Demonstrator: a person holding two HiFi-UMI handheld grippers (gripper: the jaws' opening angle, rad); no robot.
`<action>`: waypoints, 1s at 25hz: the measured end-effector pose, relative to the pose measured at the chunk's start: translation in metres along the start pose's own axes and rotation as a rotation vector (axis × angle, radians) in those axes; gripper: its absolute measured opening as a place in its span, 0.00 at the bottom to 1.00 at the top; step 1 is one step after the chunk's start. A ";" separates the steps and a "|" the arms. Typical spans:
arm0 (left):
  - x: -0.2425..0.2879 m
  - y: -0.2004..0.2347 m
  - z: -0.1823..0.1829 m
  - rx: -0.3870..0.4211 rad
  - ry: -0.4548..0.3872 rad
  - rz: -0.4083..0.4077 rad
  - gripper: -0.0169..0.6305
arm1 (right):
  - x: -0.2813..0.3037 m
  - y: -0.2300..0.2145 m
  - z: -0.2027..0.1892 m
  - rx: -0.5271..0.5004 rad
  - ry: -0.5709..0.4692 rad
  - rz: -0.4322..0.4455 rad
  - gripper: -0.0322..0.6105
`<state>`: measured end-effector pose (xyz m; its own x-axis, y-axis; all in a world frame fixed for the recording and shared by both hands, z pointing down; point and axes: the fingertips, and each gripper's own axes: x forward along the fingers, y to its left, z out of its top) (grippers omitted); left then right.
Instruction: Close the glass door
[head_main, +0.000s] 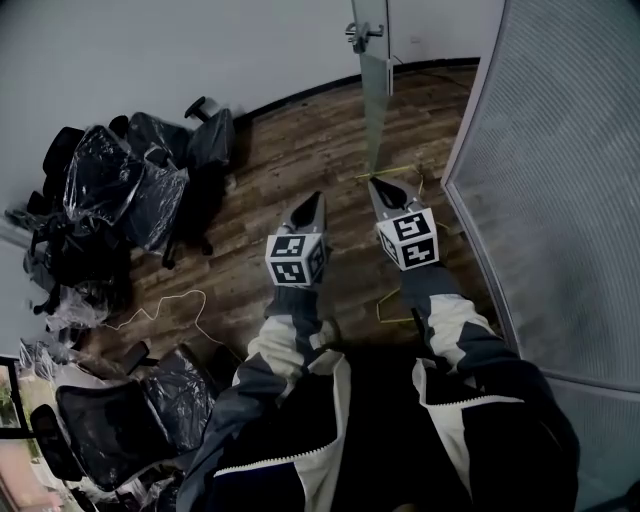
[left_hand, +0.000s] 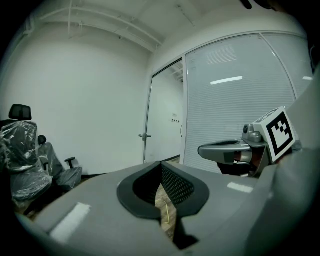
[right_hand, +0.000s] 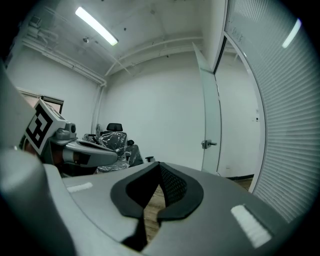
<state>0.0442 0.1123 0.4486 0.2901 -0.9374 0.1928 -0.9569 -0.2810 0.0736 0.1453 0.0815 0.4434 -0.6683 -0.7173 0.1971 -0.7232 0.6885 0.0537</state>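
Above a wood-plank floor (head_main: 290, 150), left gripper (head_main: 318, 198) and right gripper (head_main: 376, 184), two grey wedges, fingers closed and empty, face one far glass door (head_main: 376, 110).

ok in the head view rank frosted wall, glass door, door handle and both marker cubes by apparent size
1. frosted wall
2. glass door, a thin edge-on strip
3. left marker cube, right marker cube: alike, and near the camera, so unsure against the door
4. door handle

Light: dim, ceiling strip (right_hand: 96, 26) | Edges: fisheye-bent, dark corners
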 end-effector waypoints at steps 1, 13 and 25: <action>0.005 0.005 0.000 0.003 -0.001 0.002 0.03 | 0.006 -0.001 -0.001 0.003 0.001 0.002 0.06; 0.100 0.102 0.014 0.008 0.006 -0.064 0.03 | 0.130 -0.023 0.007 0.004 0.016 -0.069 0.06; 0.195 0.224 0.050 0.004 -0.032 -0.162 0.03 | 0.262 -0.058 0.044 0.001 0.039 -0.221 0.06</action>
<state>-0.1146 -0.1436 0.4538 0.4402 -0.8857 0.1476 -0.8976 -0.4299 0.0969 0.0042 -0.1510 0.4494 -0.4866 -0.8459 0.2182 -0.8514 0.5151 0.0984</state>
